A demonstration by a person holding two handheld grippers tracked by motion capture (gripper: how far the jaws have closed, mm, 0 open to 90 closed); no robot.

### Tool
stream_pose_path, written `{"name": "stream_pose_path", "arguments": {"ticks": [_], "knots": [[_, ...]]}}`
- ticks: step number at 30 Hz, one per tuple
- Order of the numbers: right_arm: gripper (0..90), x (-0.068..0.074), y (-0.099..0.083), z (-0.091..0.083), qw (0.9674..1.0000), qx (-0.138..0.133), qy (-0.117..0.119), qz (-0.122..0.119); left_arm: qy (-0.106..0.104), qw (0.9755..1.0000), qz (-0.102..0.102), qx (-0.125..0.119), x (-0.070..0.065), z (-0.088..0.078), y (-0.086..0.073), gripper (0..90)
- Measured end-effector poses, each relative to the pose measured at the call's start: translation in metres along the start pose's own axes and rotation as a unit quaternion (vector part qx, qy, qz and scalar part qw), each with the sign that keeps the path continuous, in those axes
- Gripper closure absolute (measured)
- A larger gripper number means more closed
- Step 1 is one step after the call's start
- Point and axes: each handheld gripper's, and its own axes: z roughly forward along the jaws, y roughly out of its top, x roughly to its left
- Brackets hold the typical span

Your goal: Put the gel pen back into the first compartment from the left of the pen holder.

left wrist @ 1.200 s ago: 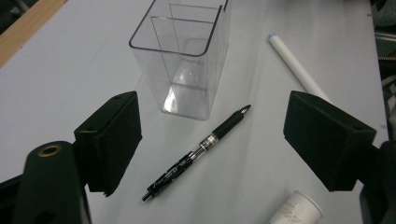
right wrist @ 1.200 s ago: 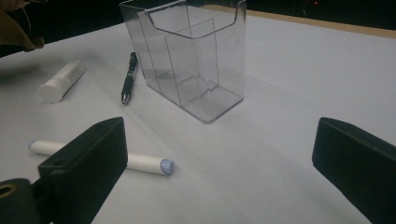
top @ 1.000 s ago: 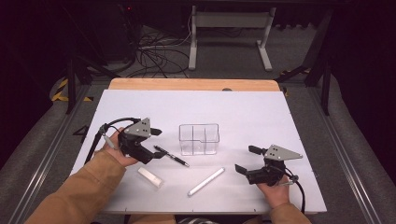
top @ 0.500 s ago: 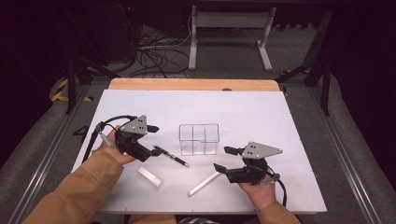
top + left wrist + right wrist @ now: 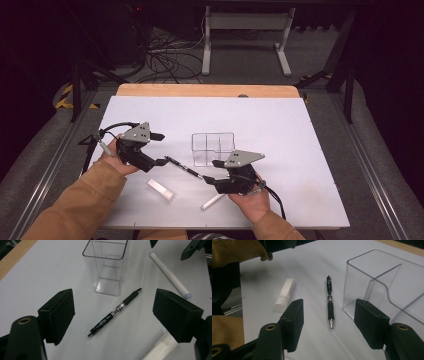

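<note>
Pen: black pen (image 5: 184, 167) lies flat on the white table top (image 5: 280, 125), between the two grippers, its tip toward the right gripper and just short of it; nothing grips it.
Right gripper: right gripper (image 5: 211, 171) sits at the pen's tip end, jaws apart and just been closing, with only bare table and the pen tip (image 5: 331, 325) ahead of them, pads not touching it.
Left gripper: left gripper (image 5: 161, 149) rests at the pen's other end, jaws apart, empty; the pen (image 5: 113, 312) lies on the table beyond them.
Clear box: clear plastic box (image 5: 214, 148) stands upright just behind the pen, near the right gripper's far jaw; in the right gripper view its wall (image 5: 372, 282) is just beside that jaw.
White tube: short white tube (image 5: 161, 190) lies nearer the person, apart from the pen.
White stick: long white stick (image 5: 212, 201) lies by the right hand, partly under the gripper.
Edges: wooden strip (image 5: 200, 90) borders the far side; the grippers work well inside the near edge.
Open room: far half and right side of the table top are bare.
</note>
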Motion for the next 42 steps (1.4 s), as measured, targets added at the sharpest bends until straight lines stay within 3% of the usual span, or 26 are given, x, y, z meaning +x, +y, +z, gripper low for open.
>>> {"name": "stream_pose_path", "arguments": {"ticks": [8, 20, 26, 42], "knots": [[42.5, 0.003, 0.007, 0.025, 0.9990, 0.045, -0.004, -0.004, 0.013, 0.9997, -0.008, -0.019, 0.000, -0.013, -0.008, 17.9], [45.7, 0.006, 0.009, 0.046, 0.9970, 0.076, -0.013, -0.009, 0.014, 0.9996, -0.014, -0.022, -0.002, -0.015, -0.015, 17.2], [49.5, 0.007, 0.009, 0.061, 0.9934, 0.111, -0.028, -0.013, 0.013, 0.9996, -0.014, -0.023, -0.002, -0.015, -0.015, 17.0], [60.0, 0.008, 0.009, 0.085, 0.9850, 0.163, -0.048, -0.032, 0.009, 0.9995, -0.020, -0.023, -0.003, -0.014, -0.016, 16.8]]}}
